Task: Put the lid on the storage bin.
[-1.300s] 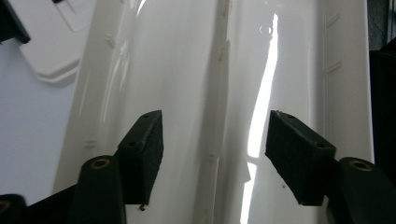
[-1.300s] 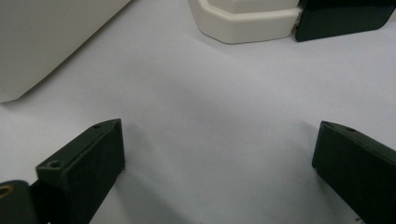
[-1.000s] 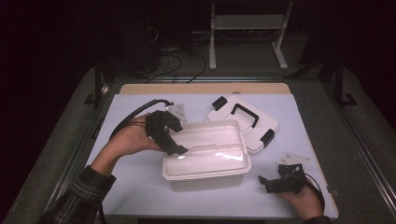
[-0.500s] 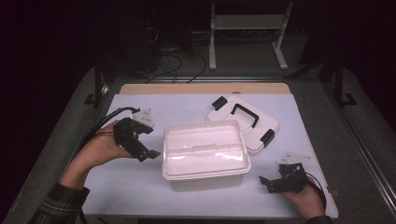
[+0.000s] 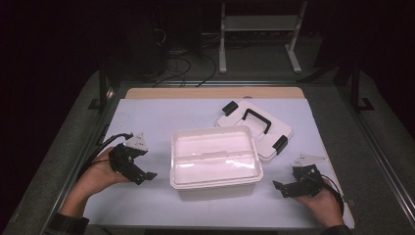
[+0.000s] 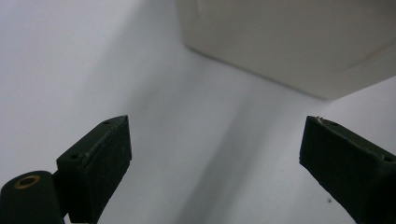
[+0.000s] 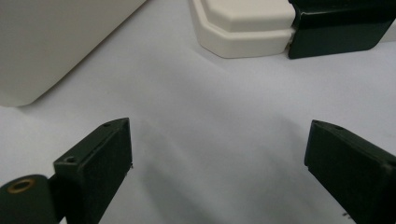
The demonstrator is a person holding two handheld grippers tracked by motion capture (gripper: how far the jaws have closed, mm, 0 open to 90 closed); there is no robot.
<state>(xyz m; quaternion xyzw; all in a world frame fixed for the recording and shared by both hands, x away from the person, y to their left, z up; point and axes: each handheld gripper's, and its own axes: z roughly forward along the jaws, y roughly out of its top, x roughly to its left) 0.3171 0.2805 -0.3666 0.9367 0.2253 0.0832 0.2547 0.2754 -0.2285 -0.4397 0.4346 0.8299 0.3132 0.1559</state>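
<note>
High view is showing 1 white plastic box (image 5: 215, 156) sitting open near the middle of the pale table (image 5: 147, 117), with its 1 white lid (image 5: 262, 128) lying flat just behind and to the right, touching or nearly touching the box's far corner; which, I cannot tell. The lid is carrying 1 black handle (image 5: 257, 119) on top and 2 black latches (image 5: 280, 144) at its ends. No writing or brand is reading clearly on either piece.

2 grippers are resting low over the table, 1 in each hand. The left gripper (image 5: 142, 175) is sitting left of the box, apart from it, jaws spread wide and holding nothing. The right gripper (image 5: 280, 188) is sitting right of the box near the front edge, jaws likewise spread and empty.

Left gripper view is looking past its jaws at bare table and a lower corner of the box (image 6: 289, 42). Right gripper view is showing the box wall (image 7: 56, 42) at left, and a lid corner (image 7: 243, 25) with a latch (image 7: 336, 28) ahead. Beyond the table, a white stand (image 5: 257, 29) and loose cables (image 5: 186, 68) are lying on the dark floor.
</note>
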